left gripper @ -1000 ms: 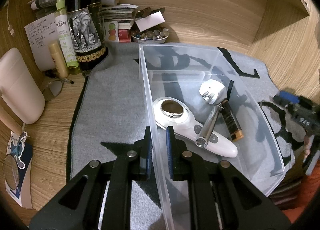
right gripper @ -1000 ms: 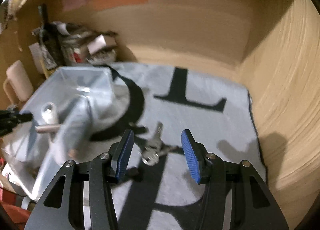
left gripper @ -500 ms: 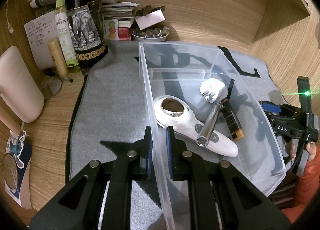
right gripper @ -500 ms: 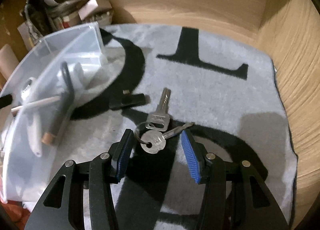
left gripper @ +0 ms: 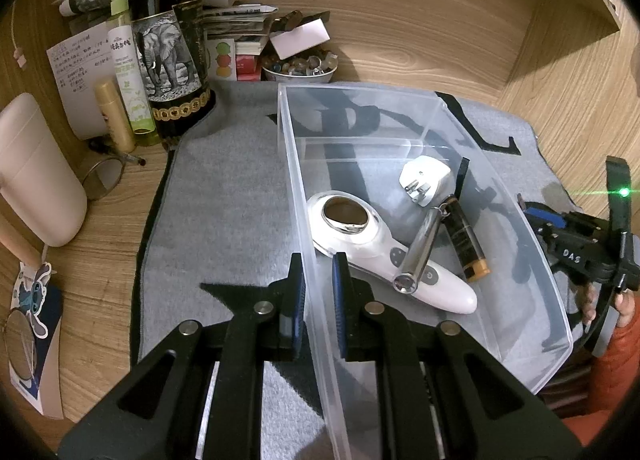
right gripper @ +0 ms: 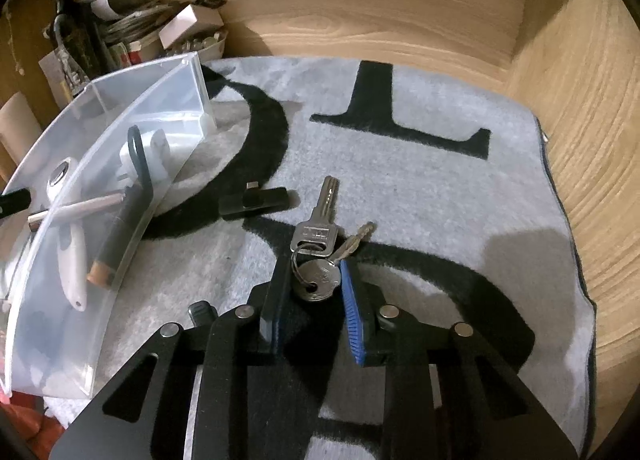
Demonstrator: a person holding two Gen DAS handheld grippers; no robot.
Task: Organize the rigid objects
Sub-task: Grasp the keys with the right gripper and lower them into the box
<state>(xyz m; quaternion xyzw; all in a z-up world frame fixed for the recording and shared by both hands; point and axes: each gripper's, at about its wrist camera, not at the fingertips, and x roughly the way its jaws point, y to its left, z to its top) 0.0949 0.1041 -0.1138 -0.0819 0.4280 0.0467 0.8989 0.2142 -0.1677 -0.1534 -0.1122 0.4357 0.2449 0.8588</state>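
Observation:
My left gripper (left gripper: 318,260) is shut on the near left wall of a clear plastic bin (left gripper: 292,164). The bin holds a white handheld device (left gripper: 376,248), a silver cylinder (left gripper: 420,252), a black and orange tube (left gripper: 464,244) and a white plug (left gripper: 426,176). My right gripper (right gripper: 310,274) rests on the grey mat with its fingers around a bunch of keys (right gripper: 316,256), the jaws narrowed onto the round key head. A small black adapter (right gripper: 254,200) lies on the mat between the keys and the bin (right gripper: 120,252).
A wine bottle (left gripper: 168,40), spray bottles, papers and a bowl of small items (left gripper: 300,68) crowd the back left corner. A pale container (left gripper: 36,176) stands at the left. Wooden walls close in behind and to the right of the grey mat (right gripper: 420,180).
My right gripper has moved forward and down onto the keys and its jaws have narrowed around them. My left gripper and the bin have stayed still.

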